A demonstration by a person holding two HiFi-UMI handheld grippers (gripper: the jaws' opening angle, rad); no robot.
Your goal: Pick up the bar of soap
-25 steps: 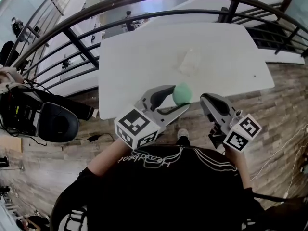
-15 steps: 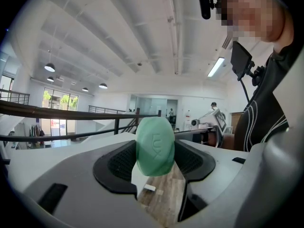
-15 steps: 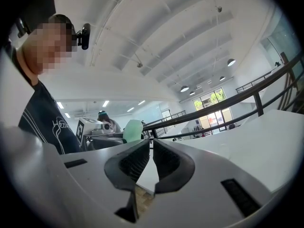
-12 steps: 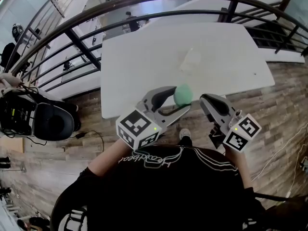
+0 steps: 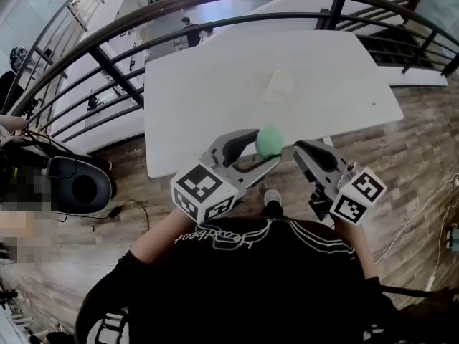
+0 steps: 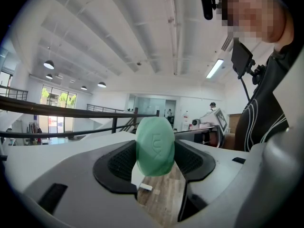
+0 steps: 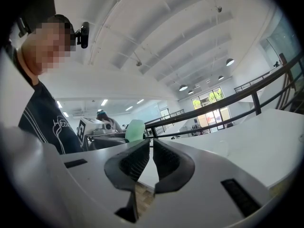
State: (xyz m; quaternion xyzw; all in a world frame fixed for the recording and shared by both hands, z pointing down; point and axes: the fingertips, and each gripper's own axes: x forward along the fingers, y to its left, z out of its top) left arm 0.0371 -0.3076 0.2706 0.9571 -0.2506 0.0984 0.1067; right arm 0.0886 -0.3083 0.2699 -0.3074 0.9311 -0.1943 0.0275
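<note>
Left gripper view shows the left gripper's jaws clamped on the bar of soap — a green oval standing on end, with LUX pressed into its face. Right gripper view has the right gripper's jaws drawn together on nothing (the soap peeks up past them, its lettering unseen). Only the head view shows both grippers by the white table's near edge — a dark railing beyond.

Smooth matt soap, wood-plank floor
</note>
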